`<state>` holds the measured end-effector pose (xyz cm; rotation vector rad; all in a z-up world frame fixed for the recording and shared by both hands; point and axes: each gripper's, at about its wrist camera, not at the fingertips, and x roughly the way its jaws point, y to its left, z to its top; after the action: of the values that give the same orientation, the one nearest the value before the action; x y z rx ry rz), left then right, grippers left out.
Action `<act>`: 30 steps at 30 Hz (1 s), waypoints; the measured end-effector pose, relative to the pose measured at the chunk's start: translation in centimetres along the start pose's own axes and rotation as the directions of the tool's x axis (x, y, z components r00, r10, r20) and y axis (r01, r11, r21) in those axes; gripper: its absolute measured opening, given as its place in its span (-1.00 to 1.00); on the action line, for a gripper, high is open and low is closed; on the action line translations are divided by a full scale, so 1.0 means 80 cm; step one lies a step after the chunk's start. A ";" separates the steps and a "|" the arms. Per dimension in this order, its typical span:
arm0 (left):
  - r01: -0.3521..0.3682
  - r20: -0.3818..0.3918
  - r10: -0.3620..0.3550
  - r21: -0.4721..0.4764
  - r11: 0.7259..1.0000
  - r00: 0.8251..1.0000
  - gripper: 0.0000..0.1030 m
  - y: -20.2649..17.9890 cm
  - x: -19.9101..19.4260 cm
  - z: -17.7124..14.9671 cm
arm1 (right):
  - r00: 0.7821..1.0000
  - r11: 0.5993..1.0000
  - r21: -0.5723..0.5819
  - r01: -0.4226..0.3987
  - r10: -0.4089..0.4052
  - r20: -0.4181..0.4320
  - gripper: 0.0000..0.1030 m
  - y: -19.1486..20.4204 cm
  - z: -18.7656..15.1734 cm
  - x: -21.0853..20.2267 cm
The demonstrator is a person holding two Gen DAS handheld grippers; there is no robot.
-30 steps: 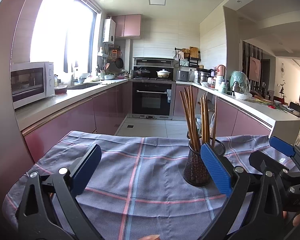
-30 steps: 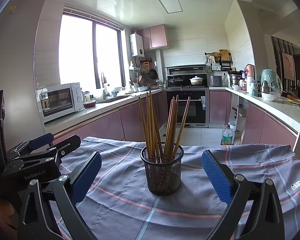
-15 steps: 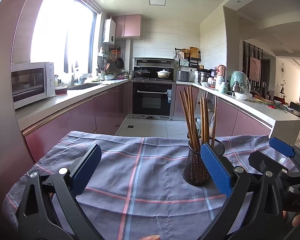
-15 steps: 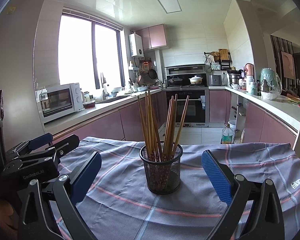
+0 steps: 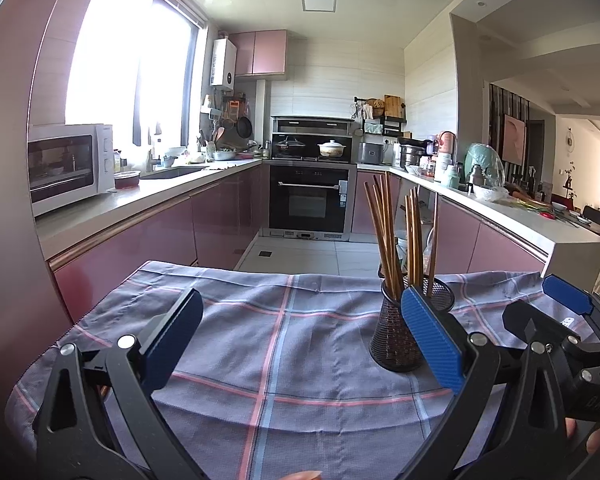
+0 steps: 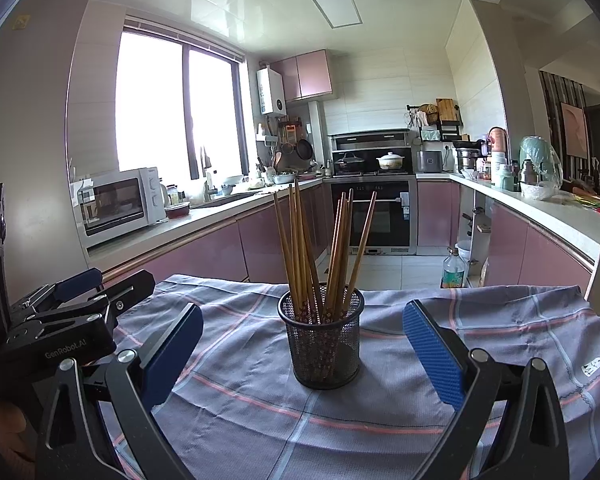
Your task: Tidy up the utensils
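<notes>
The right gripper is spread wide and empty, its blue pads either side of the black mesh holder but clear of it. The left gripper is equally spread, empty, with the holder right of its centre line. The holder stands upright on the plaid cloth, and all the visible chopsticks stand inside it. No loose utensil shows, so the sorting looks essentially finished.

Both the left gripper and the right gripper are black angular frames with triangular cut-outs, silver screws at the joints and blue textured pads, the left body printed "GenRobot.AI" in white.
</notes>
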<state>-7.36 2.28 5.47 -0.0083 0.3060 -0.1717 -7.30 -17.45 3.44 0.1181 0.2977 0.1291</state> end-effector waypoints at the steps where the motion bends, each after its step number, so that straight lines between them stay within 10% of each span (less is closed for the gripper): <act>1: 0.000 0.000 0.000 0.000 1.000 1.000 0.90 0.000 0.000 0.000 | 1.000 1.000 0.001 0.000 0.000 0.000 0.88 0.000 0.000 0.000; 30: -0.009 0.005 0.009 -0.005 1.000 1.000 0.90 0.003 -0.002 -0.002 | 1.000 1.000 -0.009 0.001 -0.001 0.011 0.88 0.004 0.001 0.001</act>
<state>-7.53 2.52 5.35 -0.0122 0.3017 -0.1623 -7.21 -17.15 3.55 0.1095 0.2863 0.1291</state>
